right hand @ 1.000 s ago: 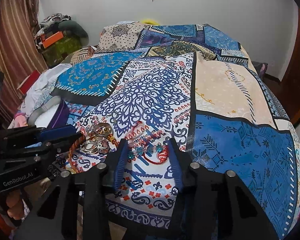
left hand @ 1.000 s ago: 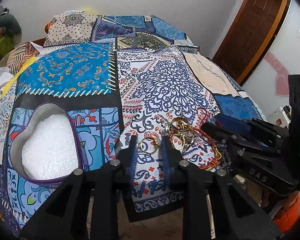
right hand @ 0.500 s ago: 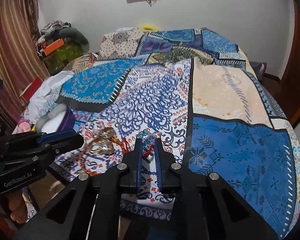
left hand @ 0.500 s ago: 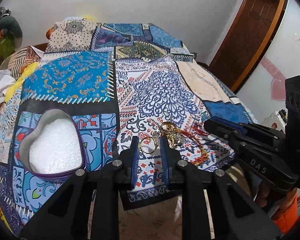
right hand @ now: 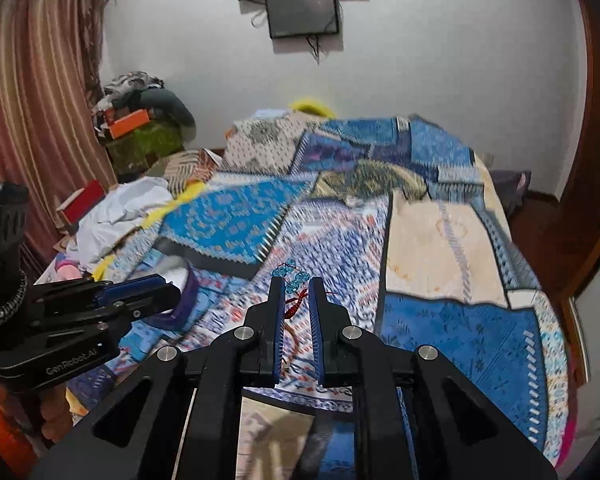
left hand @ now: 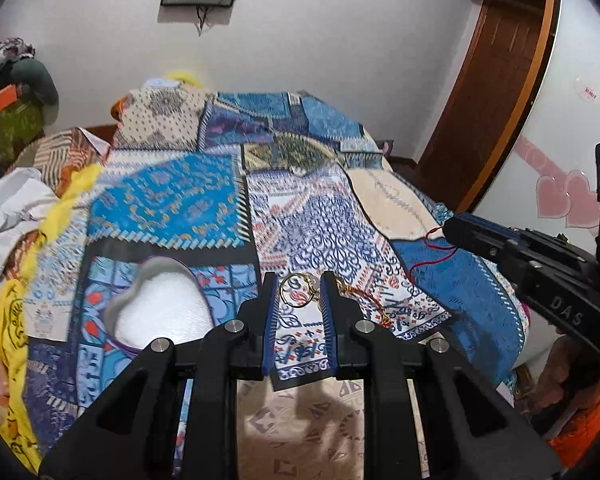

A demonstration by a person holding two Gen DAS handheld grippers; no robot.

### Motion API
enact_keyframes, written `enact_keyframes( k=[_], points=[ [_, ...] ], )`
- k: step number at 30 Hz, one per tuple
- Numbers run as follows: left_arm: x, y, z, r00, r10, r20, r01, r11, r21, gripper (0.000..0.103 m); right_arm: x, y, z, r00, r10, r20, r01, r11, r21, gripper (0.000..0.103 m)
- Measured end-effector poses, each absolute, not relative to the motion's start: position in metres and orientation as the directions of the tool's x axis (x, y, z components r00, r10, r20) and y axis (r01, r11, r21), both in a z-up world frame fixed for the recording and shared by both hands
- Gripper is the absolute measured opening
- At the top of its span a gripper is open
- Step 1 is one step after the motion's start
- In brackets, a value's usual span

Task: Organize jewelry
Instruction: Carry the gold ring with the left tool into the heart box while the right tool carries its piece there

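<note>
My left gripper [left hand: 299,286] is shut on a gold hoop earring [left hand: 297,290] and holds it above the patterned bedspread [left hand: 168,200]. More gold and red jewelry [left hand: 366,296] lies on the bedspread just right of its fingers. The heart-shaped box [left hand: 160,304] with white foam lining sits to the lower left. My right gripper [right hand: 294,290] is shut on a red-thread bracelet with turquoise beads [right hand: 294,276] and lifts it off the bed. In the left wrist view the right gripper [left hand: 452,228] shows at the right with the red thread [left hand: 432,254] dangling.
White clothes [right hand: 116,216] and a yellow cloth [left hand: 64,208] lie at the bed's left side. A wooden door [left hand: 496,92] stands at the right. A pile of items with an orange box [right hand: 128,124] sits in the far left corner.
Both grippers closed on jewelry and rose from the bed: the left took the gold hoop, the right took the beaded bracelet. The views tilted up.
</note>
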State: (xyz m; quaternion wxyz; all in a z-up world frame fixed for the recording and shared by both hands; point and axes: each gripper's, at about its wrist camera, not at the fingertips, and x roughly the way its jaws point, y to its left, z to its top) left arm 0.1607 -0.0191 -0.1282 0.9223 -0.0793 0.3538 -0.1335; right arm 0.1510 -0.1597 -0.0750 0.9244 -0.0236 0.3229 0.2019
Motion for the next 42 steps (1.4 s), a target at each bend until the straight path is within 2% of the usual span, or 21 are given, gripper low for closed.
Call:
enact_keyframes(
  k=[9, 19, 33, 42],
  points=[
    [0.142, 0.013, -0.103, 0.782, -0.242, -0.575, 0.146, 0.967, -0.208, 0.020, 0.143, -0.127, -0.048, 0.737, 0.413, -0.535, -0.453, 0.889, 0.063, 0.011],
    [0.135, 0.052, -0.103, 0.807, -0.182, -0.561, 0.073, 0.975, -0.211, 0.020, 0.154, -0.087, -0.045, 0.711, 0.481, -0.512, -0.517, 0.852, 0.082, 0.011],
    [0.151, 0.087, -0.132, 0.784, -0.133, -0.606, 0.005, 0.978, -0.209, 0.020, 0.181, -0.035, -0.074, 0.605, 0.544, -0.581, -0.597, 0.793, 0.122, 0.011],
    [0.170, 0.095, -0.165, 0.734, -0.154, -0.662, 0.000, 0.974, -0.226, 0.020, 0.203, -0.015, -0.118, 0.484, 0.529, -0.697, -0.621, 0.769, 0.152, 0.011]
  ],
)
